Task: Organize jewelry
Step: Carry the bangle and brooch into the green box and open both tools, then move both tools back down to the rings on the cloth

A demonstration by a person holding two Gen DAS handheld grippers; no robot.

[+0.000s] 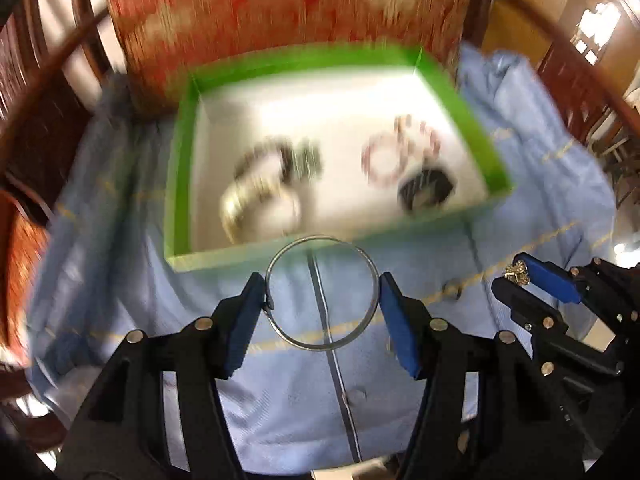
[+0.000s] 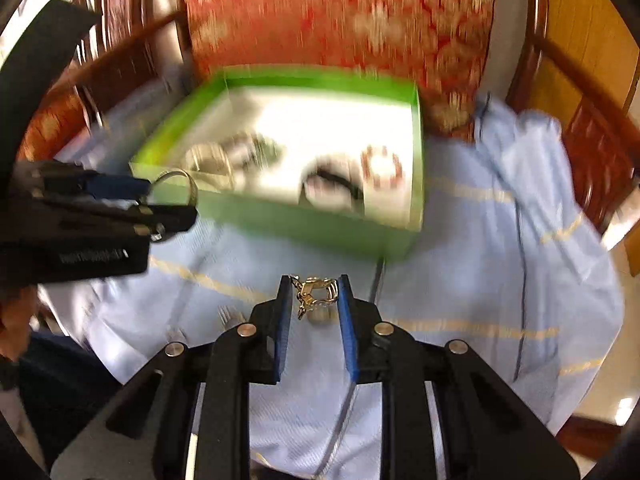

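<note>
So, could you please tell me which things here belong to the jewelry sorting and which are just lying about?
Part of the job:
- silver bangle, clamped in the left gripper
- gold clasp piece, pinched in the right gripper
- green box, already holding blurred bracelets

Just lying about:
- light blue cloth
- red patterned cushion
- wooden chair frame

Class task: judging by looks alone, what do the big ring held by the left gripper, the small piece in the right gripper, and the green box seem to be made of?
Big ring: thin silvery metal wire, shiny. Small piece: gold-toned metal, glossy, possibly with a pale stone. Green box: likely matte cardboard, thin folded walls, white inside.
</note>
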